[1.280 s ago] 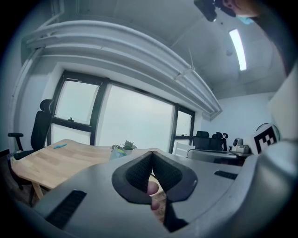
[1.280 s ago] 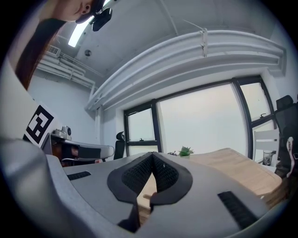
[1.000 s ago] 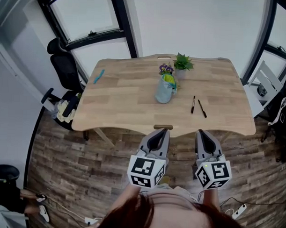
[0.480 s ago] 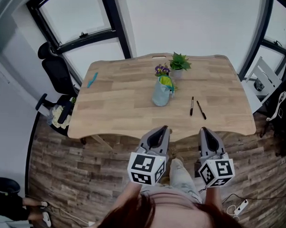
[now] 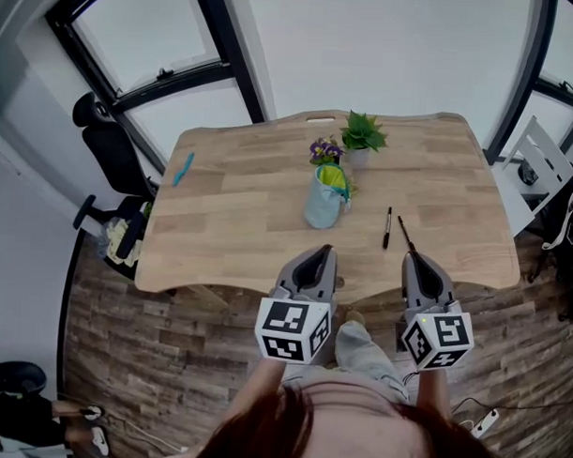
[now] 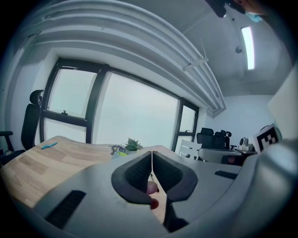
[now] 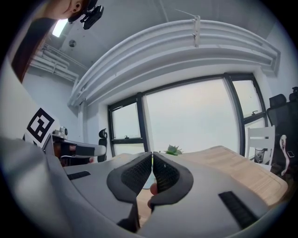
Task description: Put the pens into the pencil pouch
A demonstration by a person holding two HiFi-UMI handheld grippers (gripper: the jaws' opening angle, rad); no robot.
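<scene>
While level, left gripper (image 5: 321,250), right gripper (image 5: 411,259) side-by-side.

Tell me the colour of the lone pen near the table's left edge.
The pen is teal-blue; head view shows it best.

The head view looks steeply down from above and behind the left tongs (image 5: 320,250) and the right tongs (image 5: 409,258), from well back, and takes in the whole surface (image 5: 240,203) beyond their tips. Each gripper view rides low on its own tongs, close behind the jaws, and faces almost level across the surface toward the windows (image 6: 130,116). All three views share the surface and the potted plant (image 5: 363,134) beyond the tips.
</scene>
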